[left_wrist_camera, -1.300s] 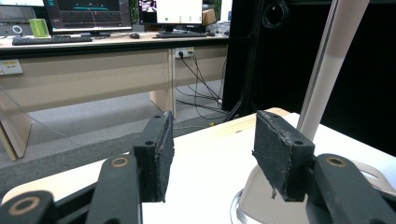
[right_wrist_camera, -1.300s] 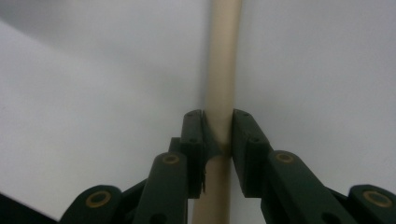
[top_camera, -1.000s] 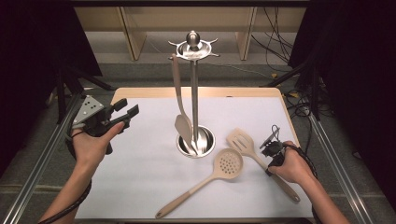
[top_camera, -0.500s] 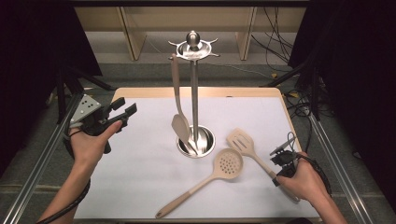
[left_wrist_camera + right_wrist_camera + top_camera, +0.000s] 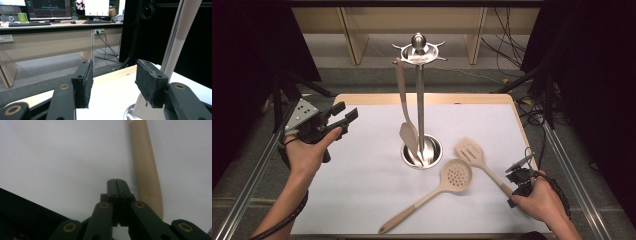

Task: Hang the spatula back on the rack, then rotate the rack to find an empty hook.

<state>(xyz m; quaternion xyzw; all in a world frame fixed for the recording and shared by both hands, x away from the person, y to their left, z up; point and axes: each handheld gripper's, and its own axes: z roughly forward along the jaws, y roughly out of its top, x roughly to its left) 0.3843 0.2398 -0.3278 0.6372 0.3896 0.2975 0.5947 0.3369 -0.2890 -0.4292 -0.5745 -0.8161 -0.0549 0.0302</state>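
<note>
The slotted spatula (image 5: 477,159) lies on the white tabletop (image 5: 362,180), its handle end just beside your right claw (image 5: 116,180), whose jaws have just been closing and now meet with nothing between them. The perforated spoon (image 5: 447,181) lies alongside. Your left claw (image 5: 346,116) hangs open, well apart, left of the utensil stand (image 5: 419,100).

embossed letters "SUPO" partly readable on the beige spatula handle (image 5: 147,170), just right of the closed jaws
</note>
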